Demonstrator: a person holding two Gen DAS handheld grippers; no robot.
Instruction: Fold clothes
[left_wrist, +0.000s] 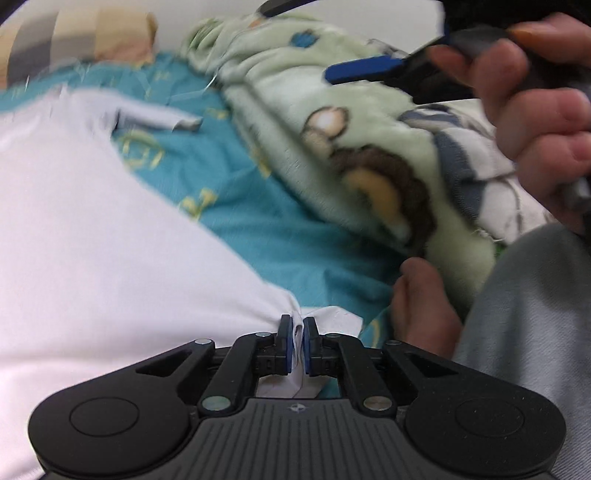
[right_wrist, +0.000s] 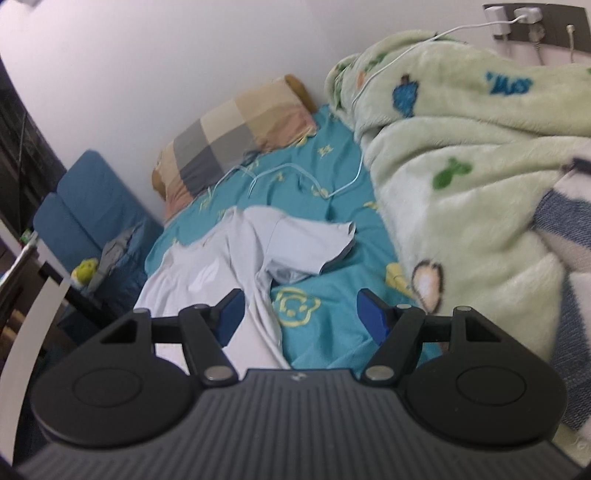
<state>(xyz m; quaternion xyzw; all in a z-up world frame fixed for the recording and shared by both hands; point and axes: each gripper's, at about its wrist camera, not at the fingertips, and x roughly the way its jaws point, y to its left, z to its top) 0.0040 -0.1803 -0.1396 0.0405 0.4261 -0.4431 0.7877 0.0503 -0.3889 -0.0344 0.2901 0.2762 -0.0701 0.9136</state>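
White cotton is bunching between the pads of the left gripper, which is clamping narrowly on an edge of the shirt. That shirt is lying rumpled on the teal sheet of the bed, one sleeve flopping toward the green blanket heaped just beside it. Farther right, the right gripper is hanging wide and empty over the sheet, near the shirt's side seam. To fold well, the right one is probably needing a matching edge first, so both are pulling the cloth taut and flat. Keeping clear of the blanket and the white cable lying beyond the sleeve is likely avoiding snags.
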